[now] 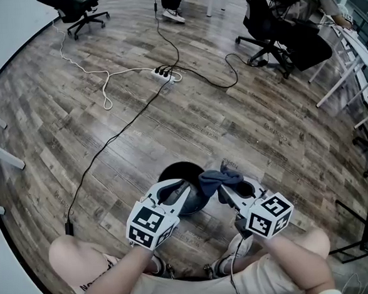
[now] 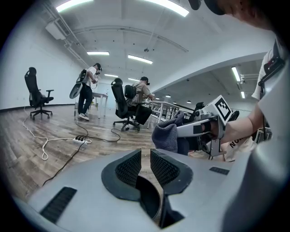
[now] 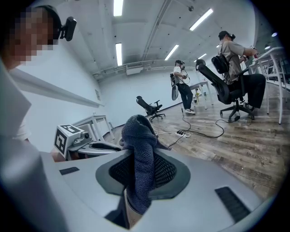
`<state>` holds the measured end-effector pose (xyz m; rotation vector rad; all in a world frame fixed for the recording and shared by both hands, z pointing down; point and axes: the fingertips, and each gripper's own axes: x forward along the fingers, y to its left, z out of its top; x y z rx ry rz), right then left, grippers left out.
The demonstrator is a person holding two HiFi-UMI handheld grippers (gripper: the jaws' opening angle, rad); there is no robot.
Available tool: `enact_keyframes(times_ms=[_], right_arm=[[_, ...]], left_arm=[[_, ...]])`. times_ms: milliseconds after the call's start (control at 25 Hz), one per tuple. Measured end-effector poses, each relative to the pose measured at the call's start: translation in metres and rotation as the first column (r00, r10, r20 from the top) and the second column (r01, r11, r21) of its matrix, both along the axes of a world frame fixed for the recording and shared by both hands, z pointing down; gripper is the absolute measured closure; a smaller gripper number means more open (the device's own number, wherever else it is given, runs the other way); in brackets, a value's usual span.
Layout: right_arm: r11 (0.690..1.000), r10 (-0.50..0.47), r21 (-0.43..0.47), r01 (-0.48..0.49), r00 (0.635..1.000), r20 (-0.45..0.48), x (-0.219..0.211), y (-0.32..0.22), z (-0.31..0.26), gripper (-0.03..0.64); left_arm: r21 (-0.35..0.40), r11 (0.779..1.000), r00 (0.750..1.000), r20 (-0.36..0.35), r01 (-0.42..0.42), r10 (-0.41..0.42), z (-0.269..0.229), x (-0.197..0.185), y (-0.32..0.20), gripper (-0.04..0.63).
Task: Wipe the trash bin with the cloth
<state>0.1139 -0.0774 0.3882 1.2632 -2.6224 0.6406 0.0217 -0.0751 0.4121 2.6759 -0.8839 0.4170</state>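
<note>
The black trash bin (image 1: 172,173) stands on the wooden floor just in front of my knees. My left gripper (image 1: 182,191) sits at its near left rim; in the left gripper view a thin dark curved edge (image 2: 150,199) runs between the nearly closed jaws of the left gripper (image 2: 145,165), so it grips the rim. My right gripper (image 1: 229,194) is shut on a dark blue-grey cloth (image 1: 219,180), bunched over the bin's right rim. In the right gripper view the cloth (image 3: 138,154) stands up out of the jaws of the right gripper (image 3: 138,171). The cloth (image 2: 166,134) also shows in the left gripper view.
A white power strip (image 1: 164,73) with black and white cables lies on the floor beyond the bin. Black office chairs (image 1: 269,30) and a seated person are at the back right, another chair (image 1: 77,9) at the back left. White table legs (image 1: 2,153) stand at the left.
</note>
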Motion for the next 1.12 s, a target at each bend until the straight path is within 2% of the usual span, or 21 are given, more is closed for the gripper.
enact_keyframes(times_ms=[480, 760, 1120], right_arm=[[1.000, -0.017, 0.027, 0.017, 1.000, 0.012, -0.003, 0.002, -0.007, 0.535], [0.999, -0.008, -0.032, 0.010, 0.998, 0.066, -0.003, 0.003, 0.001, 0.535], [0.998, -0.013, -0.052, 0.017, 0.997, 0.075, -0.005, 0.005, 0.005, 0.535]], left_arm=[[-0.026, 1.000, 1.000, -0.010, -0.008, 0.008, 0.003, 0.004, 0.003, 0.522], [-0.034, 0.999, 1.000, -0.016, -0.010, 0.009, 0.004, 0.004, 0.004, 0.520], [-0.052, 0.999, 1.000, -0.025, -0.012, 0.011, 0.006, 0.005, 0.007, 0.521]])
